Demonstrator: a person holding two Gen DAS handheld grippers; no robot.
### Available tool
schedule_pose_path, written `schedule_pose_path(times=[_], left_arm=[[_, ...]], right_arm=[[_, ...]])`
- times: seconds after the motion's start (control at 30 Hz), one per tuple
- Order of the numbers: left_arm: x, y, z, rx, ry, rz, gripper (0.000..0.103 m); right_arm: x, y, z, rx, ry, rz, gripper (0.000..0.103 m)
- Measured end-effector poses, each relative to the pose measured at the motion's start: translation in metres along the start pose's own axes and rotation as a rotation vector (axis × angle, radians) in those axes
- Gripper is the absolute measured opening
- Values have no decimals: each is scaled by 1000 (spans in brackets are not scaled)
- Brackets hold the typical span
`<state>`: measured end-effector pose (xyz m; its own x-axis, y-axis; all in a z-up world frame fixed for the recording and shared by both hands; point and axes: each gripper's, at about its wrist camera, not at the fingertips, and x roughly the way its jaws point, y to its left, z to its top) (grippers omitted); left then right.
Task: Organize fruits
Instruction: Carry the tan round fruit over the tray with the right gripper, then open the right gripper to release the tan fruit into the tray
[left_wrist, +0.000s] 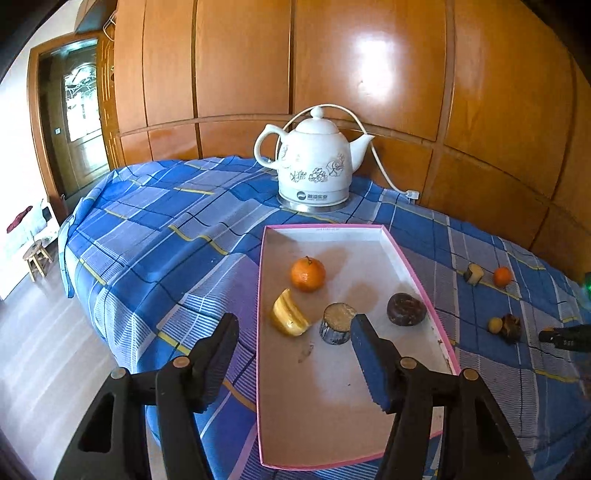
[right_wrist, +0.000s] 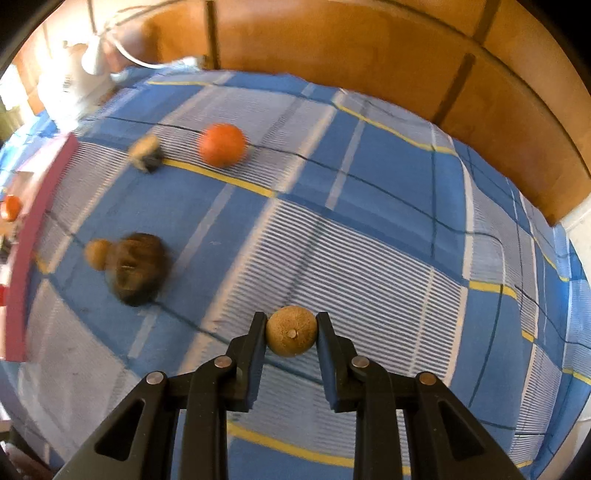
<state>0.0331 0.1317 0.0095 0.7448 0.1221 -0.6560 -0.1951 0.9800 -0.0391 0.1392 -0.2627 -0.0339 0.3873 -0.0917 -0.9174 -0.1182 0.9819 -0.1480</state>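
Over checked cloth (right_wrist: 369, 206), right gripper (right_wrist: 291, 332) pinches, seemingly, small tan fruit (right_wrist: 291, 331).

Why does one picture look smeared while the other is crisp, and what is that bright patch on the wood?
Right wrist view: motion blur smears the orange and the kettle, while the small brown fruit stays sharp. Left wrist view: crisp; the patch is window glare on the glossy wardrobe; the fisheye lens bends its panels.

Two wrist views, shared checked cloth (left_wrist: 155, 229)
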Motion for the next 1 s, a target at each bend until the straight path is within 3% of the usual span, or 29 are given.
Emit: schedule_pose_path(times=[0.27, 0.47, 0.7, 1.0], left_arm=[[2, 12, -2, -35, 3, 4, 64], [1, 22, -5, -55, 6, 10, 64], [2, 27, -8, -68, 17, 4, 64], [6, 22, -11, -56, 32, -12, 64]], right_arm=[[-47, 95, 21, -132, -134, 244, 26], [-57, 172, 31, -219, -161, 402, 26], [-35, 223, 27, -281, -98, 421, 27], [-27, 223, 18, -269, -94, 409, 36]])
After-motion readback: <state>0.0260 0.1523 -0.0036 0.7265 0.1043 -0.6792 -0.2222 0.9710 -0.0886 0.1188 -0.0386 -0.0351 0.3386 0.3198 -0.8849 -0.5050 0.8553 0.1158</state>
